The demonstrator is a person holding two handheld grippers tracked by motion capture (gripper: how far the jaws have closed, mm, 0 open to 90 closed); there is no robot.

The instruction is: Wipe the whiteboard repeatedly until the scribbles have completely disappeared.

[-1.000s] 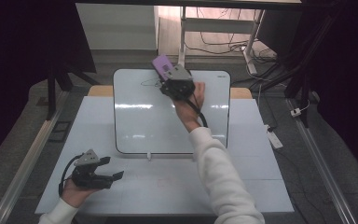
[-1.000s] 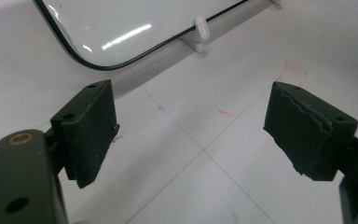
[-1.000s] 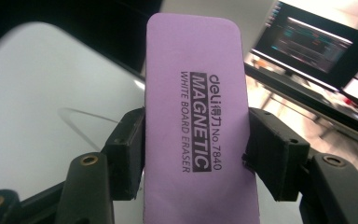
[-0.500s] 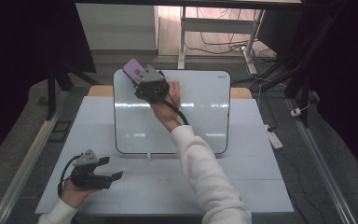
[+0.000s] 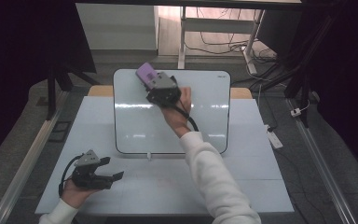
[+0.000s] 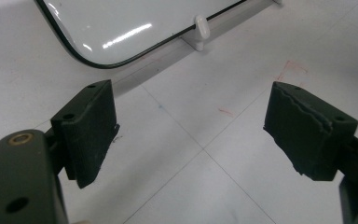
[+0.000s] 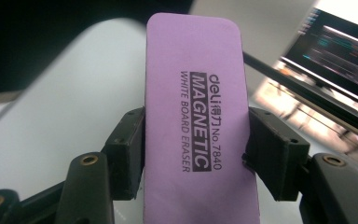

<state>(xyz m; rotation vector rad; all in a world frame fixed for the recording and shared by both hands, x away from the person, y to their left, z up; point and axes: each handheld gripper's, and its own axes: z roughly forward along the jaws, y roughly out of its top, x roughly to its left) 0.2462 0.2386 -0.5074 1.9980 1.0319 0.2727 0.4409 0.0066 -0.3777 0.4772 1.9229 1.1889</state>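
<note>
The right gripper (image 5: 150,80) pinched a purple eraser (image 7: 196,112) over the whiteboard's (image 5: 135,121) upper left part, while the left gripper (image 6: 191,135) rested on the table (image 5: 242,182), jaws spread and empty.

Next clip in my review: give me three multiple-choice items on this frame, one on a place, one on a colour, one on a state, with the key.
1. Where is the right gripper?
A. over the far left part of the whiteboard
B. on the floor
C. beside the left gripper

2. What colour is the eraser?
A. green
B. purple
C. orange

3. How do the left gripper's jaws stand?
A. shut on the eraser
B. shut on a marker
C. open, with nothing between them

Key: 1 A, the high view shows it above the board's far left corner. 2 B, the right gripper view shows a purple block printed "white board eraser". 3 C, the left gripper view shows bare table between the wide-apart jaws.
</note>
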